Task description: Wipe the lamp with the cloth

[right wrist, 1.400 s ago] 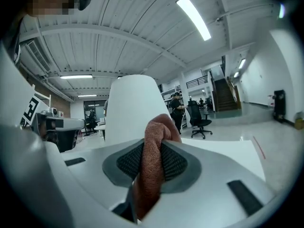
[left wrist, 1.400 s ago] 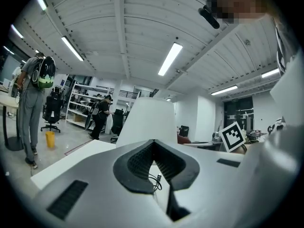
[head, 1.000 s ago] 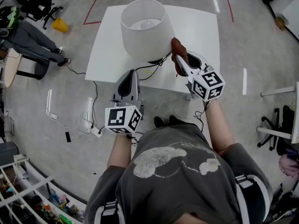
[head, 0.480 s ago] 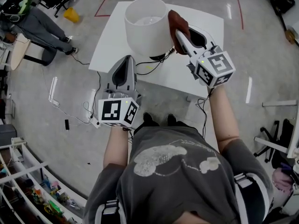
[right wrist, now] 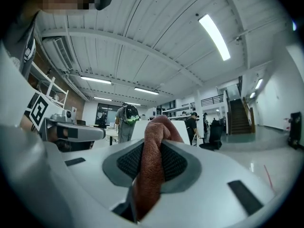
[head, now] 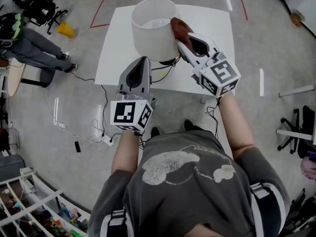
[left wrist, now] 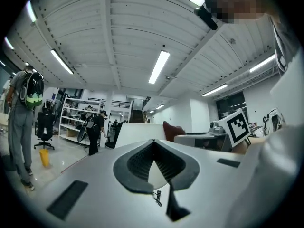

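A lamp with a white shade (head: pixel 152 29) stands on the white table (head: pixel 212 38). My right gripper (head: pixel 178 36) is shut on a reddish-brown cloth (head: pixel 180 27), which presses against the shade's right upper rim. Seen from the right gripper view, the cloth (right wrist: pixel 153 167) fills the gap between the jaws and bulges past the tips. My left gripper (head: pixel 140 62) is shut with nothing in it and points at the shade's near side, just below it. Its own view shows the shade (left wrist: pixel 135 136), the cloth (left wrist: pixel 172 129) and the right gripper's marker cube (left wrist: pixel 236 126) ahead.
A black cable (head: pixel 160 72) trails from the lamp's base over the table's near edge. A power strip (head: pixel 105 140) and cords lie on the floor to the left. A person (head: pixel 27 42) stands at far left, near a yellow object (head: pixel 64 28). Chairs (head: pixel 296 127) stand at the right.
My right gripper has carried the cloth up the shade's right side, from its lower edge to the top rim. The left gripper has moved forward, closer to the shade.
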Motion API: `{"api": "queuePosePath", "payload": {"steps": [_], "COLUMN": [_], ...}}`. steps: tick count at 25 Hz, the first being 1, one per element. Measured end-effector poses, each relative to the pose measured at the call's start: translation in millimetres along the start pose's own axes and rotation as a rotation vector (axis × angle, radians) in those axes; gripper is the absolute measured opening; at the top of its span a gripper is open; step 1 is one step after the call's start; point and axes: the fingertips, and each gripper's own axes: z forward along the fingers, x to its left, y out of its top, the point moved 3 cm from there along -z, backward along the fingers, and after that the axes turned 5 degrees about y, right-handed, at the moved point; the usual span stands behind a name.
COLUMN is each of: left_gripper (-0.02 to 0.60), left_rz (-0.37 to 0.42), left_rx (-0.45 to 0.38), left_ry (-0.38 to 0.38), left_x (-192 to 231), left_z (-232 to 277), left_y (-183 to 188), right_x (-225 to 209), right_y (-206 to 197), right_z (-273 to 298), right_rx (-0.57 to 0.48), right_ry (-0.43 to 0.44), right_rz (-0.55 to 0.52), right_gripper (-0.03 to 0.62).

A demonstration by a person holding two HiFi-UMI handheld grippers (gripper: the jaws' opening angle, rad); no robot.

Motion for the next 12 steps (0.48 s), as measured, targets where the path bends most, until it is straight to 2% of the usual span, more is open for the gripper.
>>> {"api": "queuePosePath", "payload": {"steps": [12], "left_gripper": [0.008], "left_rz": [-0.077], "left_rx": [0.101], "left_ry": [-0.173], "left_x": [42], "left_z": [-10], "left_y": [-34], "right_x": [65], "right_y": [-65], "right_z": [13], "right_rx": [0.147], "right_ry": [-0.143], "right_rz": [0.090], "right_gripper": [0.086]}}
